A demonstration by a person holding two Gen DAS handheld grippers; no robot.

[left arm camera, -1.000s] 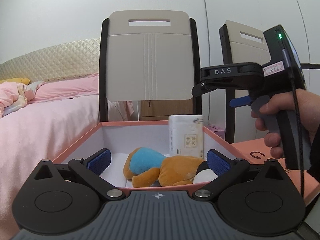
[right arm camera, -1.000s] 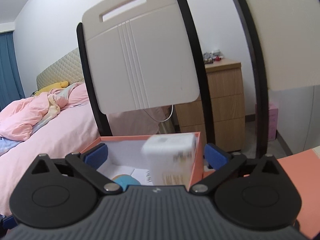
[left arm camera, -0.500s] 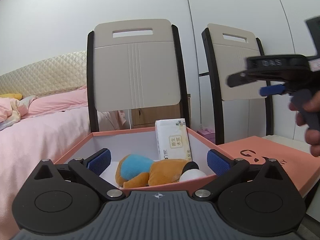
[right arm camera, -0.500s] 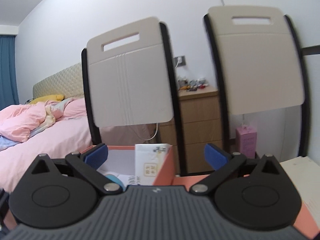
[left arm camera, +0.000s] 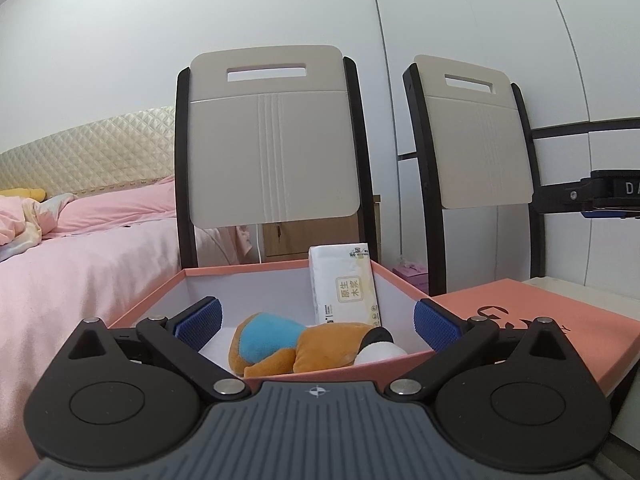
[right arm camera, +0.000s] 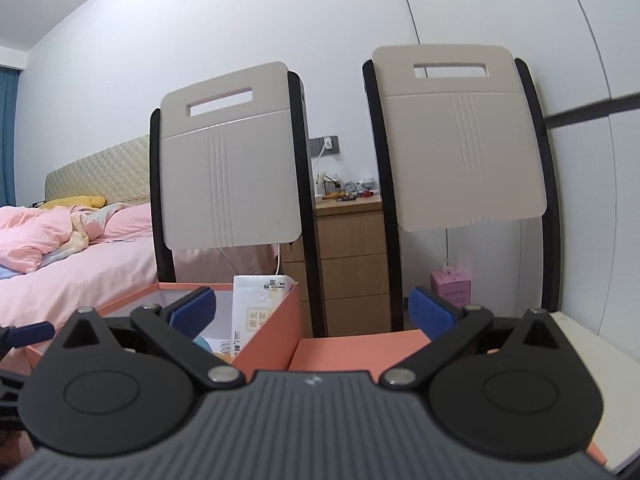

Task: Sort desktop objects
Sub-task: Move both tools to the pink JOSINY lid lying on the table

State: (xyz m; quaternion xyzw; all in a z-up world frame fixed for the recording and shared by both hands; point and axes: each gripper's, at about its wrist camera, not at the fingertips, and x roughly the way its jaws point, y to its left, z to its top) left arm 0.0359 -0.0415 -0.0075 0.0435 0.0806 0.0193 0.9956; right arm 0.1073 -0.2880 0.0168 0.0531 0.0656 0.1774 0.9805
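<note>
An open coral-pink box with white inner walls stands before me. Inside it lies an orange plush toy with a blue patch, and a white tissue pack stands upright against the back right corner. My left gripper is open just in front of the box's near wall, with nothing between its blue pads. In the right wrist view my right gripper is open and empty, to the right of the box, with the tissue pack poking above the rim. Part of the right gripper shows at the left wrist view's right edge.
The box's coral lid lies flat to the right of the box. Two beige chair backs stand behind the table. A pink bed is on the left, a wooden dresser behind the chairs.
The tissue pack left my right gripper and now stands in the box. My right gripper pulled back and to the right, out of the left view's centre. My left gripper backed away slightly.
</note>
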